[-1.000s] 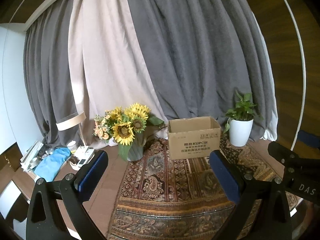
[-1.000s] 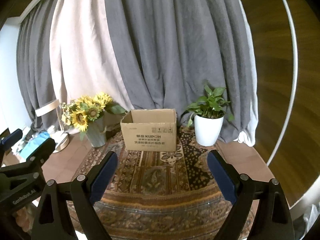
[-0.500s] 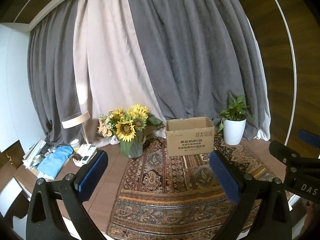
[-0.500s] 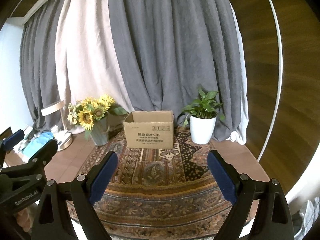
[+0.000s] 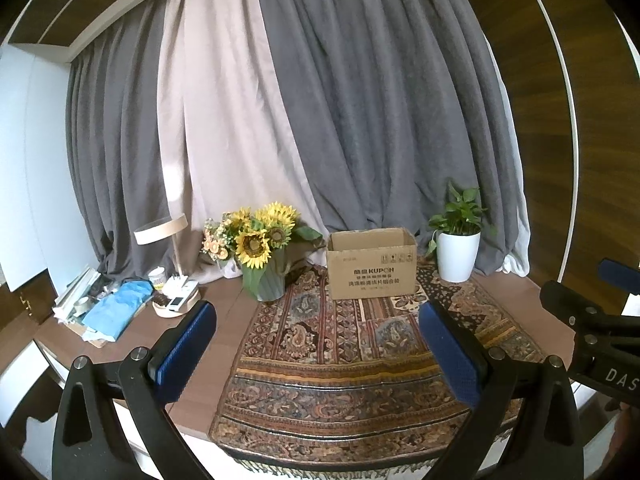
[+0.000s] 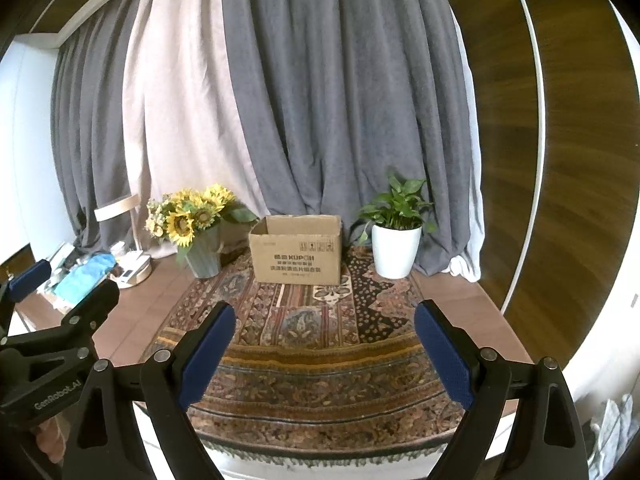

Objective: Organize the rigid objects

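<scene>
Cardboard box point(image 5: 371, 264) | stood open-topped at desk's point(image 5: 224, 300) back edge on patterned rug point(image 5: 344, 344), between sunflower vase and potted plant | judged light, stiff, walls crushable; rim best gripped; contents perhaps none, unseen | left gripper point(image 5: 318, 354), right gripper point(image 6: 325, 354): jaws wide, nothing held

Cardboard box point(image 5: 371, 269) point(image 6: 297, 255), brown, dark print on front face, top flaps open. I see it upright on patterned rug point(image 5: 340, 356), at far end. Sits between sunflower vase point(image 5: 267, 285) and white plant pot point(image 5: 457, 256); interior hidden.
</scene>
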`<state>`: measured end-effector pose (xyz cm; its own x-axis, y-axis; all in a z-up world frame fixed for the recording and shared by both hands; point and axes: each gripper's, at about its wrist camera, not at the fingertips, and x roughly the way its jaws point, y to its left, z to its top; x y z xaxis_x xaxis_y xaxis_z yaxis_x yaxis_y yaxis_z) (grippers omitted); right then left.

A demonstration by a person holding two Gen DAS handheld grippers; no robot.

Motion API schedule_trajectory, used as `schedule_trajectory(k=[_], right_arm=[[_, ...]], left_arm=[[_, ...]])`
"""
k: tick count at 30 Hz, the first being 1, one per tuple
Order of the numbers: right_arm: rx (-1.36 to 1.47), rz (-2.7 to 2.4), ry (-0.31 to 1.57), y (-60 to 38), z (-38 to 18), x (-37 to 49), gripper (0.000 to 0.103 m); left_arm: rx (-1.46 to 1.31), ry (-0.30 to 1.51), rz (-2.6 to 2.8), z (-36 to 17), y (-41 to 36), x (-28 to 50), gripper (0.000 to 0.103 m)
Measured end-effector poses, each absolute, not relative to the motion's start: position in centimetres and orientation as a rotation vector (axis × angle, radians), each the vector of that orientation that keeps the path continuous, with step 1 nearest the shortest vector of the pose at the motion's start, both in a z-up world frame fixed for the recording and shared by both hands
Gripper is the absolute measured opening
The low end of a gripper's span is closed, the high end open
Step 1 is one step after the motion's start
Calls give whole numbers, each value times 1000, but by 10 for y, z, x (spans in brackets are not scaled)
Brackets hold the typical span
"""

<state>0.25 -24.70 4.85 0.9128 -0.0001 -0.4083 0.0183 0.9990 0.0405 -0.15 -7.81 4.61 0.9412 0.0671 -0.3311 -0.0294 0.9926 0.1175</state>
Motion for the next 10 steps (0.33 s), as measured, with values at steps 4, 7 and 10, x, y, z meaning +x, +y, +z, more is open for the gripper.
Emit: schedule_trajectory(k=[4,7,10], right_arm=[[40,-2,416,-248,50,-6,92],[38,4,411,-248,51,-11,92],[35,12,407,-248,52,-13,92]], left_arm=[[111,339,58,47,-79,-9,103],[109,332,65,49,-80,-14,103],[109,329,71,50,-81,-16,103]])
